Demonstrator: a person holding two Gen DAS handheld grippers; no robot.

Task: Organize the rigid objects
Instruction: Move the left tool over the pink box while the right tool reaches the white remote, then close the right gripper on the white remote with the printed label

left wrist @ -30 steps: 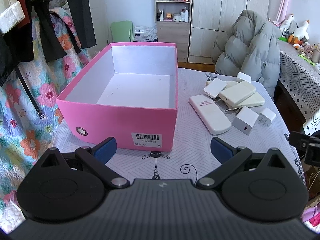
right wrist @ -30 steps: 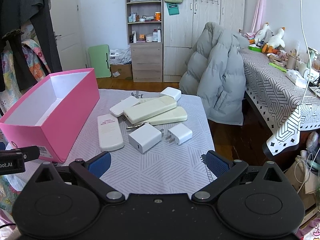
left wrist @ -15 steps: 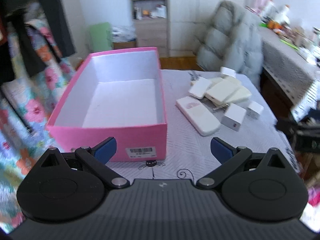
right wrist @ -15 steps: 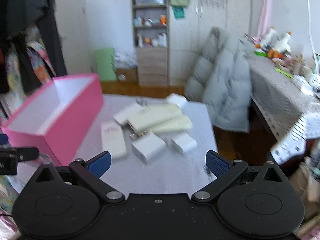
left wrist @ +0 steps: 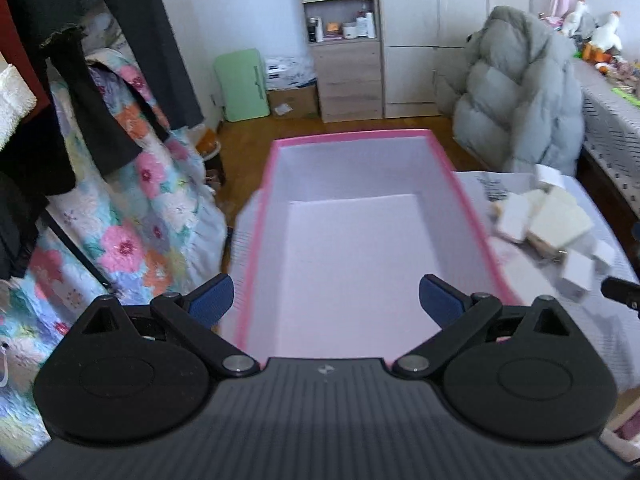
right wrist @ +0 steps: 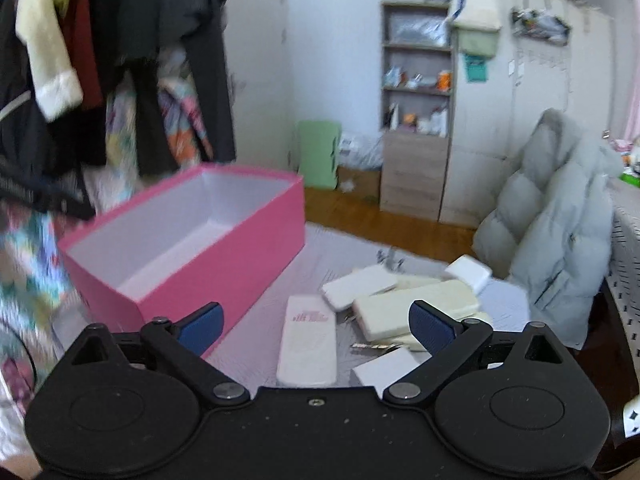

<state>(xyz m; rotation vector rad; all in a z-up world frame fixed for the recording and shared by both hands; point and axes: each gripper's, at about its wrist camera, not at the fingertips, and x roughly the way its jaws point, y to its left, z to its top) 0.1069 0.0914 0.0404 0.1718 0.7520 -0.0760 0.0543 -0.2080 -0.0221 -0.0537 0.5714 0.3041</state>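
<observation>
A pink box [left wrist: 468, 208] with a white inside stands open and empty on the table; it also shows in the right wrist view [right wrist: 224, 264]. My left gripper [left wrist: 326, 298] is open and empty, over the box's near end. My right gripper [right wrist: 318, 326] is open and empty, above a long white power bank [right wrist: 307, 346]. Beside it lie several white and cream power banks [right wrist: 416, 314] and a white charger [right wrist: 386, 370]. The pile appears blurred in the left wrist view [left wrist: 548, 224].
A grey puffer coat [right wrist: 560, 224] hangs on a chair behind the table. Clothes [left wrist: 80, 92] and a floral quilt [left wrist: 132, 220] hang at the left. A wooden shelf unit [right wrist: 416, 120] stands by the far wall. A patterned table [left wrist: 612, 120] is at the right.
My left gripper has moved forward and up over the pink box. My right gripper has moved in over the pile and turned left. Both stayed open.
</observation>
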